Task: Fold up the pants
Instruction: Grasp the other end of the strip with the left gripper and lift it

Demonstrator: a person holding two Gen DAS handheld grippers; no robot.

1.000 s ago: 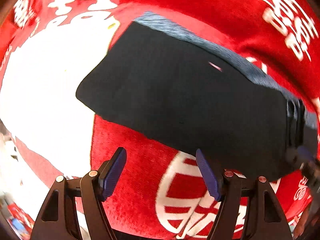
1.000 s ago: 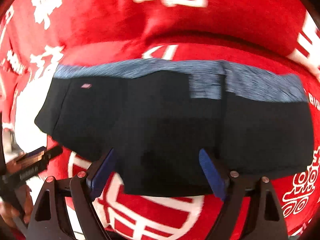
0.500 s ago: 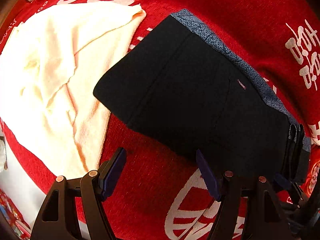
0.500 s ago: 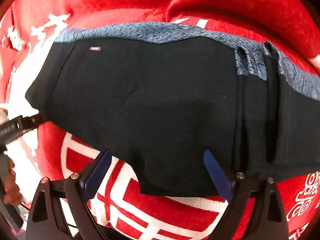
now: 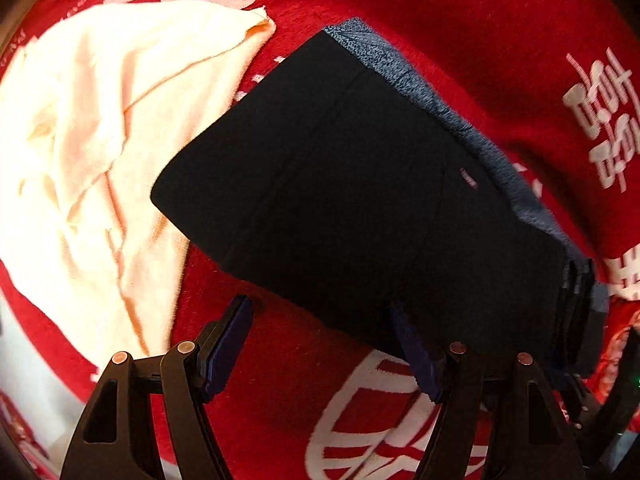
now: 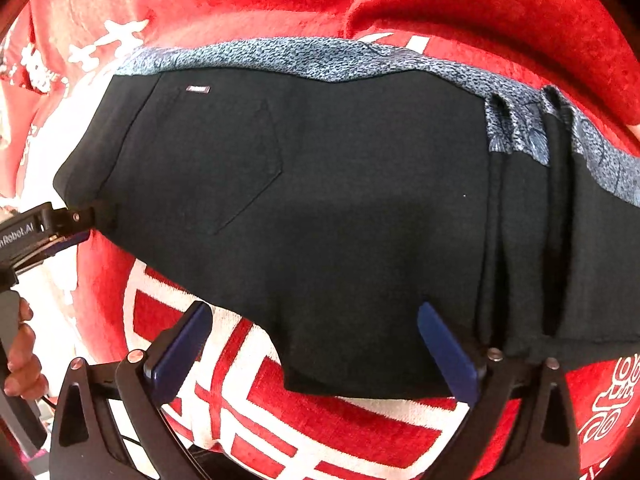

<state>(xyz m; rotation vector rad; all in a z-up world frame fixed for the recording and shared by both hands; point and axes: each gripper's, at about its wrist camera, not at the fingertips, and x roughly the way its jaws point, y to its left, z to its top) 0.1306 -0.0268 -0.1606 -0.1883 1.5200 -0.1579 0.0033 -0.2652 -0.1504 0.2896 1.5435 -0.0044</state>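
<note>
Folded black pants (image 5: 360, 200) with a speckled blue-grey waistband (image 6: 320, 60) lie flat on a red cloth printed with white characters. My left gripper (image 5: 320, 344) hovers open over the pants' near edge, with only red cloth between its fingers; its right fingertip (image 5: 400, 320) is at the hem. My right gripper (image 6: 312, 344) points down over the pants (image 6: 320, 200), and its jaws are opening. The hem's lower corner lies between its blue pads (image 6: 444, 356), which do not press on it. The left gripper (image 6: 48, 224) also shows at the pants' left corner, held by a hand (image 6: 18, 348).
A crumpled cream cloth (image 5: 100, 140) lies left of the pants on the red cloth (image 5: 500, 40). Stacked folds of black fabric (image 6: 520, 220) sit at the pants' right end. White printed patterns (image 6: 248, 400) cover the red cloth under both grippers.
Both grippers have sunk closer to the pants. The right jaws have spread wider. The left view has swung round, so the cream cloth shows sharply.
</note>
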